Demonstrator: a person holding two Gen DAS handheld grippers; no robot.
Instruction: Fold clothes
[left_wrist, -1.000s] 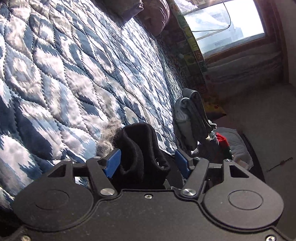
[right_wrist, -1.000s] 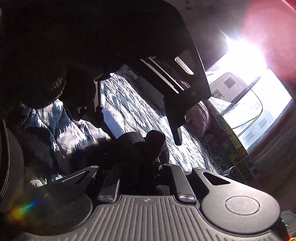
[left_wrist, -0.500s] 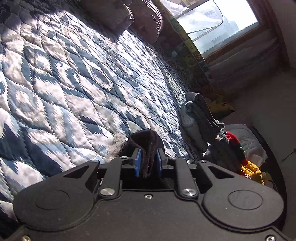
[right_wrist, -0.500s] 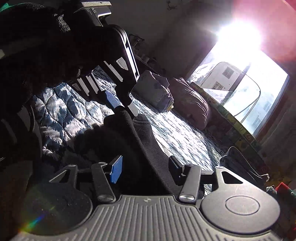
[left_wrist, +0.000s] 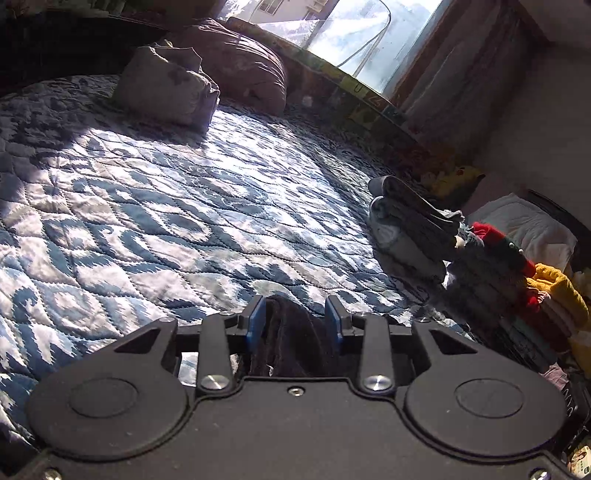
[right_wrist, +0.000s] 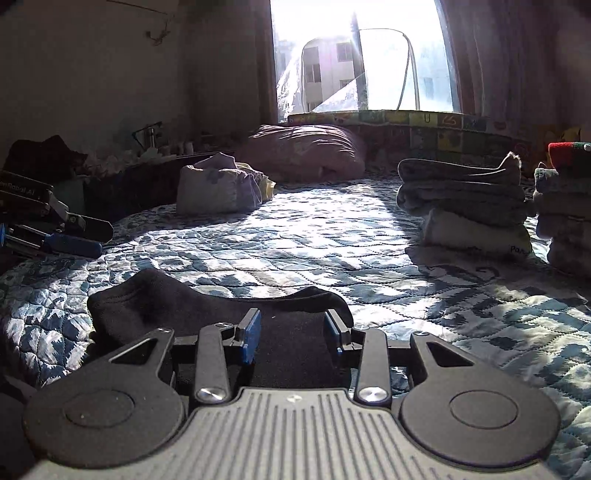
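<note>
Left wrist view: the left gripper (left_wrist: 295, 317) stands parted around a dark cloth bunch (left_wrist: 291, 339). Between the right gripper (right_wrist: 291, 332) fingers, spread apart, a black garment (right_wrist: 177, 299) lies flat on the quilt (right_wrist: 332, 236); folded stacks (right_wrist: 465, 199) sit farther ahead, rightward.

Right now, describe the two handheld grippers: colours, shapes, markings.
Left gripper: smooth matte black body, two round discs, silver screws, blue finger pads. Right gripper: the same black linkage and blue pads, but a grey ribbed top plate. No sleeves or cables show.
</note>
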